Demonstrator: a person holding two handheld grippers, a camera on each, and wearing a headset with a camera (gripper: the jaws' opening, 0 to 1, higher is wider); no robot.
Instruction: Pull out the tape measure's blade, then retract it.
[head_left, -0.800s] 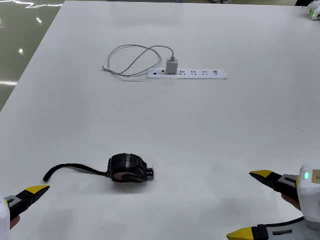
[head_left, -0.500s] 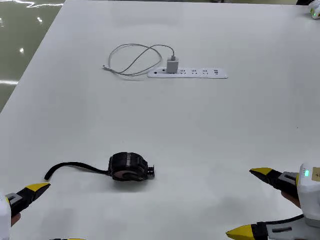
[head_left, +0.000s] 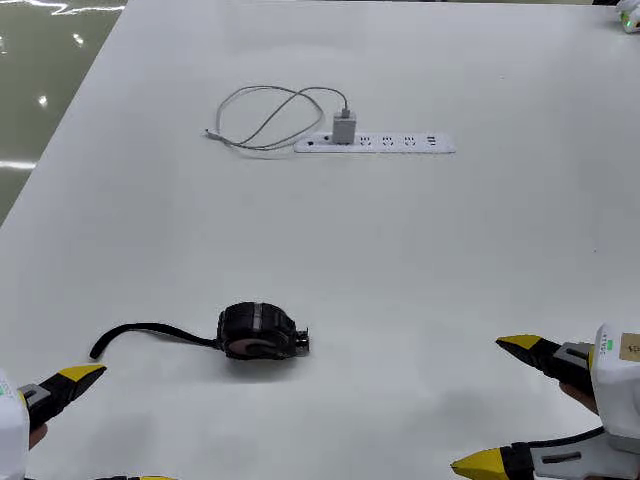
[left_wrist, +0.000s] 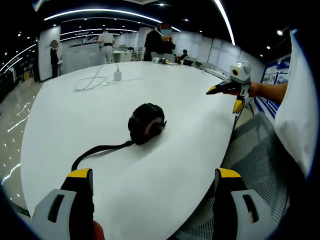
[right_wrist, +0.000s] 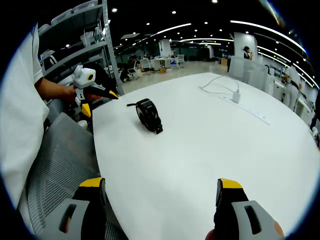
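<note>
A black tape measure (head_left: 258, 332) lies on the white table (head_left: 400, 260), its black wrist strap (head_left: 140, 334) trailing to the left; the blade is wound inside. The same tape measure (left_wrist: 146, 122) lies ahead of my left gripper (left_wrist: 154, 180), which is open and empty at the table's near left edge (head_left: 75, 380). My right gripper (right_wrist: 161, 190) is open and empty at the near right (head_left: 505, 405), well apart from the tape measure (right_wrist: 149, 114).
A white power strip (head_left: 375, 145) with a plugged-in charger (head_left: 344, 128) and a looped white cable (head_left: 265, 115) lies at the far middle of the table. People stand far off in the room behind.
</note>
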